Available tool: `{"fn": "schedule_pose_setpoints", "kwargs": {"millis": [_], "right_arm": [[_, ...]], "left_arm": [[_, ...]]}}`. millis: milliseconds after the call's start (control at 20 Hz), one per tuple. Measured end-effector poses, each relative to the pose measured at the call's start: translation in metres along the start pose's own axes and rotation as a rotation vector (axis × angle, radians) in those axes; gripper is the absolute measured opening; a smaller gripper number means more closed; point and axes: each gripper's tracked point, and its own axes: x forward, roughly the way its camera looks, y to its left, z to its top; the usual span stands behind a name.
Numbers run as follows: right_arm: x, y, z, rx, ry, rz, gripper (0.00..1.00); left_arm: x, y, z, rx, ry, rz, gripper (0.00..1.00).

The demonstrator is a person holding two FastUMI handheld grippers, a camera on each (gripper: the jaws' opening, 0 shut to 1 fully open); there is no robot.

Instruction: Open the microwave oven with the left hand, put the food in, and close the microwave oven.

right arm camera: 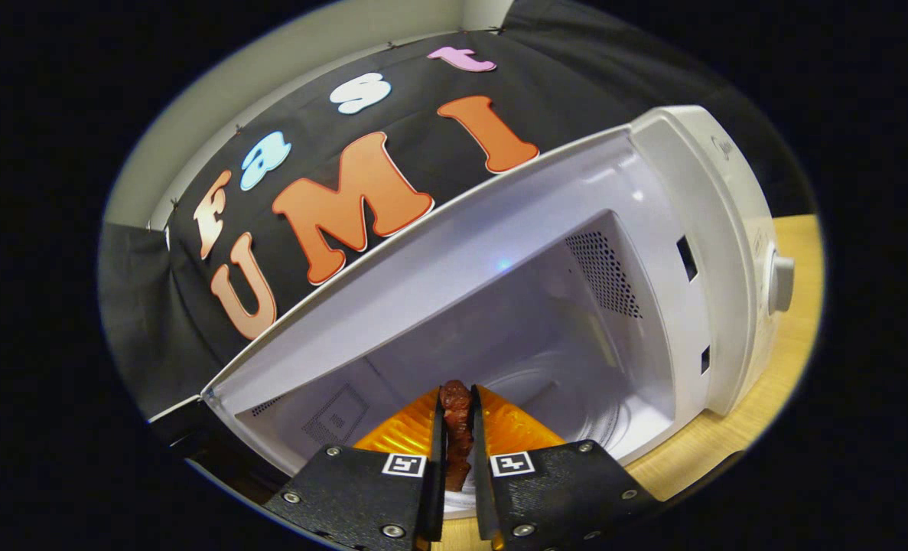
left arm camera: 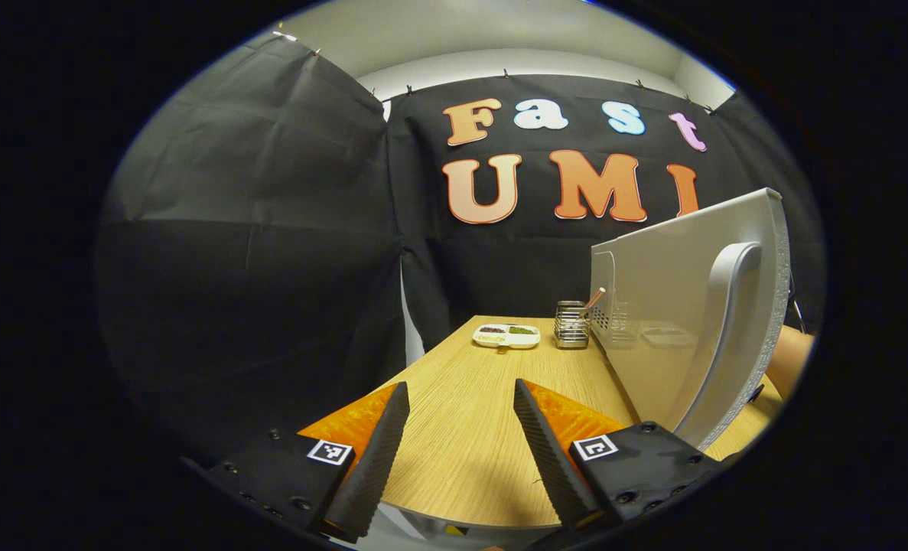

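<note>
The white microwave oven (right arm camera: 698,229) stands with its cavity (right arm camera: 545,337) exposed in the right gripper view. My right gripper (right arm camera: 457,417) is shut on a reddish-brown piece of food (right arm camera: 456,428) and points into the cavity, just at its mouth. In the left gripper view the microwave's door (left arm camera: 691,306) is swung open to my right, its curved handle (left arm camera: 717,344) facing me. My left gripper (left arm camera: 460,398) hangs open over the wooden table (left arm camera: 469,428), left of the door, holding nothing.
At the table's far end lie a white divided plate (left arm camera: 506,335) with bits of food and a wire-mesh holder (left arm camera: 572,324) with a utensil in it. A person's arm (left arm camera: 794,356) shows behind the door. The microwave's knob (right arm camera: 780,283) sticks out on its front panel.
</note>
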Motion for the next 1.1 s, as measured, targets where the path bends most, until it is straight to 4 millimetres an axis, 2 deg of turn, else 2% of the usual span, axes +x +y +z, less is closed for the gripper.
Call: {"fn": "schedule_pose_setpoints", "kwargs": {"millis": [200, 350, 450, 550, 700, 1000, 1100], "right_arm": [[0.015, -0.002, 0.001, 0.033, -0.054, -0.015, 0.17], [0.02, -0.006, -0.006, 0.033, -0.08, -0.03, 0.17], [0.023, -0.013, -0.012, -0.055, -0.103, -0.052, 0.19], [0.025, -0.022, -0.016, -0.093, -0.095, -0.076, 0.23], [0.023, -0.028, -0.013, -0.126, -0.061, -0.085, 0.27], [0.013, -0.03, 0.004, -0.331, -0.085, -0.081, 0.3], [0.016, -0.049, 0.001, -0.402, -0.065, -0.143, 0.3]], "left_arm": [[-0.002, 0.0, 0.001, 0.006, -0.003, 0.006, 0.89], [-0.002, -0.003, 0.002, 0.015, 0.0, 0.001, 0.89], [-0.004, 0.009, 0.011, 0.048, -0.023, 0.038, 0.89], [-0.007, 0.009, 0.024, 0.054, -0.045, 0.038, 0.89], [-0.009, 0.009, 0.024, 0.063, -0.045, 0.038, 0.89], [-0.01, 0.003, 0.028, 0.057, -0.054, 0.036, 0.89], [-0.01, -0.001, 0.029, 0.057, -0.057, 0.028, 0.89]]}}
